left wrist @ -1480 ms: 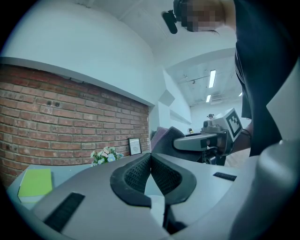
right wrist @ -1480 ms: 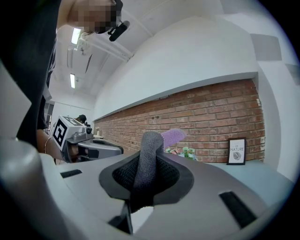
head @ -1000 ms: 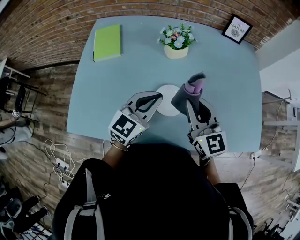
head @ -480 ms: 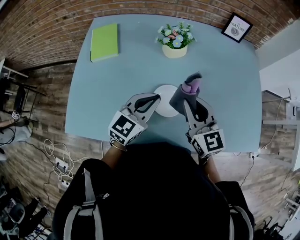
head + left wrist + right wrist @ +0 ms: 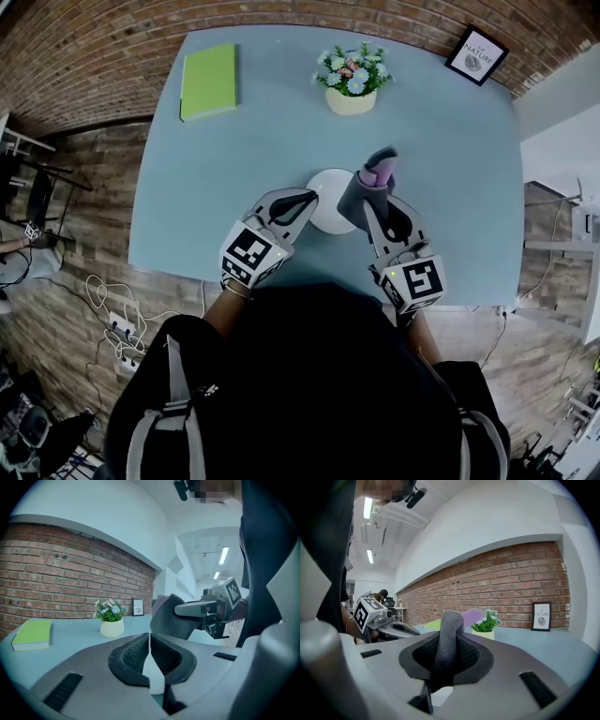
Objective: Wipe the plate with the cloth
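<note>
A small white plate (image 5: 330, 202) sits over the blue table (image 5: 450, 169) near its front edge. My left gripper (image 5: 307, 197) is shut on the plate's left rim, which shows as a thin white sliver (image 5: 153, 674) between the closed pads. My right gripper (image 5: 370, 204) is shut on a grey cloth with a purple side (image 5: 366, 180). The cloth stands up from the jaws (image 5: 449, 634) and hangs against the plate's right edge. From the left gripper view the cloth (image 5: 168, 618) and the right gripper (image 5: 206, 609) are just beyond the plate.
A green book (image 5: 208, 82) lies at the table's far left. A flower pot (image 5: 352, 80) stands at the far middle and a framed picture (image 5: 476, 54) at the far right corner. Cables lie on the floor to the left (image 5: 112, 319).
Both grippers have sunk a little toward the table, the plate and the cloth going with them. The cloth now sits closer to the plate's right edge.
</note>
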`<state>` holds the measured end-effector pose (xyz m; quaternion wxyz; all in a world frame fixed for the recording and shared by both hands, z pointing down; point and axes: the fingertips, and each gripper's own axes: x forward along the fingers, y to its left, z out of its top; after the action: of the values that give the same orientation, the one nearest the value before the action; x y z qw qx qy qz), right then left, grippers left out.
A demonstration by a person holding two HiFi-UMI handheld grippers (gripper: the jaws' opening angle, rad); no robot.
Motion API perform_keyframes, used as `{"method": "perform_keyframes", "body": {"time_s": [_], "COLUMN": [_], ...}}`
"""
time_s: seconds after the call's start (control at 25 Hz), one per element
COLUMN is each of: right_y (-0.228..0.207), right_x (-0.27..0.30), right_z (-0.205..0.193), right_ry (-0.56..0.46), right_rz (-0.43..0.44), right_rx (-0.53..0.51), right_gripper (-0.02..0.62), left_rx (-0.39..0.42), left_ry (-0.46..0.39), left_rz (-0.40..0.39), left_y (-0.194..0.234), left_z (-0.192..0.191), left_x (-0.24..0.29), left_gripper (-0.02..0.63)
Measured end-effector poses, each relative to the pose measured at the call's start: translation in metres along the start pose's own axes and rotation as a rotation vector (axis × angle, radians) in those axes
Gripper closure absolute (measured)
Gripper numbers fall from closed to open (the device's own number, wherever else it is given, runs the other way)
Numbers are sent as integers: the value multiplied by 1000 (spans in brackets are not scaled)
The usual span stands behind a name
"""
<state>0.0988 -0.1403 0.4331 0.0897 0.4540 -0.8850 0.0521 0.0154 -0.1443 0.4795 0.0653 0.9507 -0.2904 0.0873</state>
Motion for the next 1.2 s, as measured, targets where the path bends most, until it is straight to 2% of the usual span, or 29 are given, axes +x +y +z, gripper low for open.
{"method": "perform_keyframes", "body": {"time_s": [0.4, 0.56, 0.68, 0.8, 0.96, 1.2], "right_y": [-1, -3, -2, -1, -2, -1], "right_x": [10, 18, 20, 21, 23, 30], "right_z": [-7, -16, -22, -28, -43, -54], "right_ry": [29, 57, 78, 98, 159, 191], "right_rz": [-10, -9, -5, -3, 3, 7], "right_rx": [-16, -35, -39, -38, -68, -108], "right_gripper": [535, 535, 535, 535, 535, 535], "left_rx": [-37, -107, -176, -201, -251, -294], "left_ry": [44, 77, 96, 111, 148, 220], "left_rz": [-20, -22, -13, -7, 6, 16], "left_y": [4, 10, 13, 15, 19, 21], "left_z": [-23, -38, -46, -52, -61, -72], "left_x": [3, 7, 8, 8, 10, 14], "left_gripper": [598, 597, 565, 561, 521, 492]}}
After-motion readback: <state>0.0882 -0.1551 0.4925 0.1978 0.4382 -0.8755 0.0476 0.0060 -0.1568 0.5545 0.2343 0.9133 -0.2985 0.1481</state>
